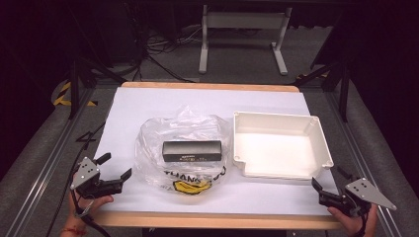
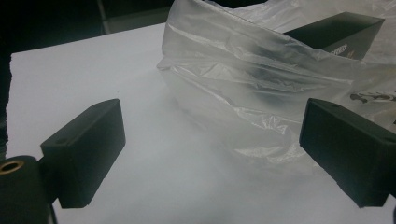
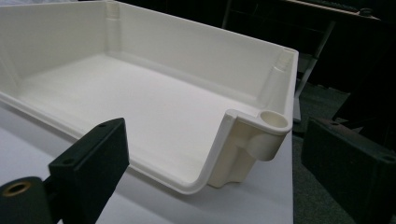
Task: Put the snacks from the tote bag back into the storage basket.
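While both my pairs of jaws stand released with nothing between them, my left gripper (image 1: 114, 166) hovers near the clear plastic bag (image 1: 183, 148), printed "THANK YOU" in black above a yellow mark. Beyond the print, a black box (image 1: 192, 150) with small illegible lettering lies mid-surface. My right gripper (image 1: 326, 186) faces the cream tray (image 1: 323, 143).

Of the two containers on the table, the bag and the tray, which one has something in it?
The clear plastic bag, left of the white tray: a black box lies inside it, while the tray is empty.
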Demonstrator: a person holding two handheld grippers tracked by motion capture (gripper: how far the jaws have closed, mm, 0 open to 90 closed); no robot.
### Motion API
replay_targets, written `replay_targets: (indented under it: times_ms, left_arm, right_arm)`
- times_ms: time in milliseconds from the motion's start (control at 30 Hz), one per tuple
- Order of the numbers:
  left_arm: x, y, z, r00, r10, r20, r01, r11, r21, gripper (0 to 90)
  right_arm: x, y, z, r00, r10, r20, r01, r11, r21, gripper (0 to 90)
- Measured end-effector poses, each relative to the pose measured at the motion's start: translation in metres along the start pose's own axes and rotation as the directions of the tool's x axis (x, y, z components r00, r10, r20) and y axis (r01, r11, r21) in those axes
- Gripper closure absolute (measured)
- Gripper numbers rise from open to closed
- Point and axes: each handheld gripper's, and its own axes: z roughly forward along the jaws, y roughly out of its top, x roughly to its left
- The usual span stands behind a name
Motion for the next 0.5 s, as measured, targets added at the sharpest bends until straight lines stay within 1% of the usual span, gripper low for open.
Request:
replay_targets:
  times_ms: [100, 133, 233, 300, 333, 367, 467, 500]
  left_arm:
    - [-0.001, 0.000, 0.000, 1.0000, 0.000, 0.002, 0.000, 1.0000, 0.004, 7.8]
    - [-0.001, 0.000, 0.000, 1.0000, 0.001, 0.002, -0.001, 1.0000, 0.005, 7.8]
    - [-0.001, 0.000, -0.001, 1.0000, 0.004, 0.003, -0.004, 1.0000, 0.001, 7.9]
    - [-0.002, 0.000, -0.002, 0.9999, 0.011, 0.010, -0.011, 0.9999, 0.001, 7.9]
    - [-0.002, 0.000, -0.002, 0.9999, 0.013, 0.011, -0.013, 0.9999, 0.002, 7.9]
    - [-0.002, 0.000, -0.002, 0.9999, 0.011, 0.009, -0.011, 0.9999, -0.004, 7.9]
    - [-0.002, -0.001, -0.003, 0.9999, 0.009, 0.008, -0.009, 1.0000, -0.002, 7.9]
    - [-0.002, -0.001, -0.003, 0.9999, 0.009, 0.008, -0.009, 1.0000, -0.003, 7.9]
  right_arm:
    - [0.000, 0.000, -0.001, 1.0000, 0.006, -0.006, -0.006, 1.000, 0.004, 8.7]
    - [0.001, 0.001, -0.001, 1.0000, 0.002, 0.000, -0.002, 1.000, 0.002, 8.9]
    - [0.001, 0.002, -0.003, 1.0000, 0.003, -0.007, -0.003, 1.000, 0.003, 9.3]
    - [0.002, 0.004, -0.004, 0.9999, -0.002, -0.010, 0.002, 1.000, 0.003, 10.0]
    - [0.002, 0.004, -0.003, 0.9997, -0.004, -0.024, 0.004, 1.000, -0.003, 10.2]
    - [0.003, 0.006, -0.004, 0.9998, -0.011, -0.016, 0.011, 1.000, 0.002, 10.5]
    - [0.004, 0.010, -0.005, 0.9986, -0.008, -0.053, 0.008, 1.000, -0.010, 11.8]
    - [0.004, 0.011, -0.005, 0.9983, -0.014, -0.057, 0.014, 1.000, -0.005, 12.1]
